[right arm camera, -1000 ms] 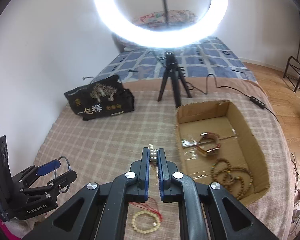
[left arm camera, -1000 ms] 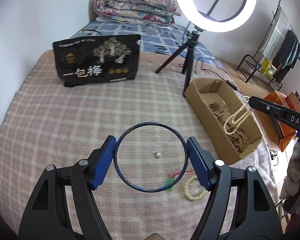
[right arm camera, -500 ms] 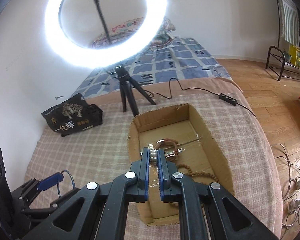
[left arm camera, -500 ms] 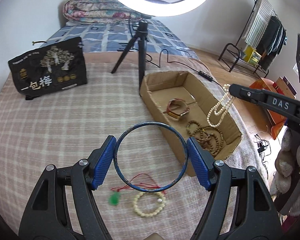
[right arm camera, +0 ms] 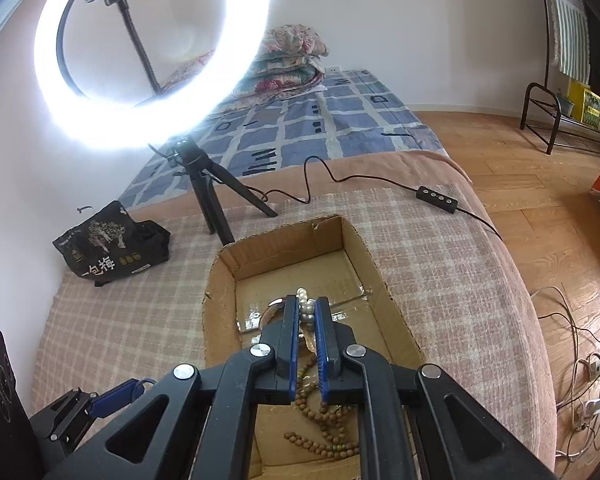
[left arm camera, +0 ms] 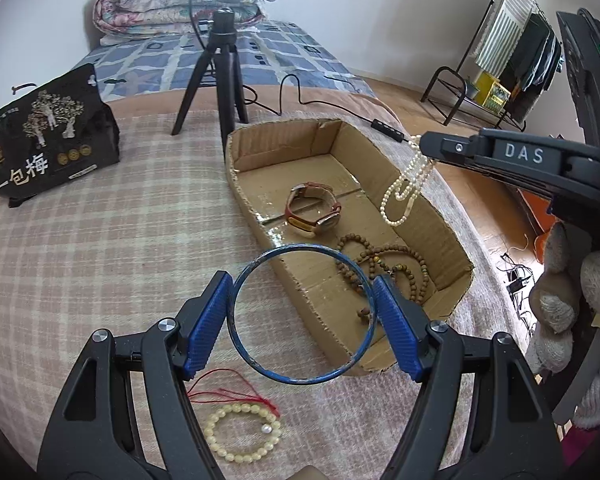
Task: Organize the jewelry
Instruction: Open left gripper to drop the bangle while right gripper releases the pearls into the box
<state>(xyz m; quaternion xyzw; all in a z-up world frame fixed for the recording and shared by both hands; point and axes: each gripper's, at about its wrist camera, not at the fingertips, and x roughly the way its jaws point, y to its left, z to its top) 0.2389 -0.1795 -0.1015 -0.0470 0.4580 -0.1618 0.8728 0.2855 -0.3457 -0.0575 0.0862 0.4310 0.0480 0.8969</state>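
My left gripper [left arm camera: 302,310] is shut on a blue bangle [left arm camera: 240,344], held across its width just over the near left edge of a cardboard box [left arm camera: 240,172]. My right gripper [right arm camera: 307,314] is shut on a white pearl necklace [left arm camera: 404,190], which dangles over the right side of the box. In the box lie a watch [left arm camera: 314,208] and brown wooden bead strands [left arm camera: 400,266]. A cream bead bracelet [left arm camera: 242,432] with red string lies on the blanket below the bangle.
The box [right arm camera: 220,300] sits on a checked blanket [left arm camera: 80,260]. A ring light on a black tripod [left arm camera: 220,80] stands behind it, its cable [right arm camera: 436,199] trailing right. A black printed bag [left arm camera: 48,152] is at the far left. The bed edge drops to a wooden floor [right arm camera: 560,220].
Both grippers have swept sideways across the blanket toward the box; the bangle now overlaps its near edge and the pearls hang over its inside. Neither grip has changed.
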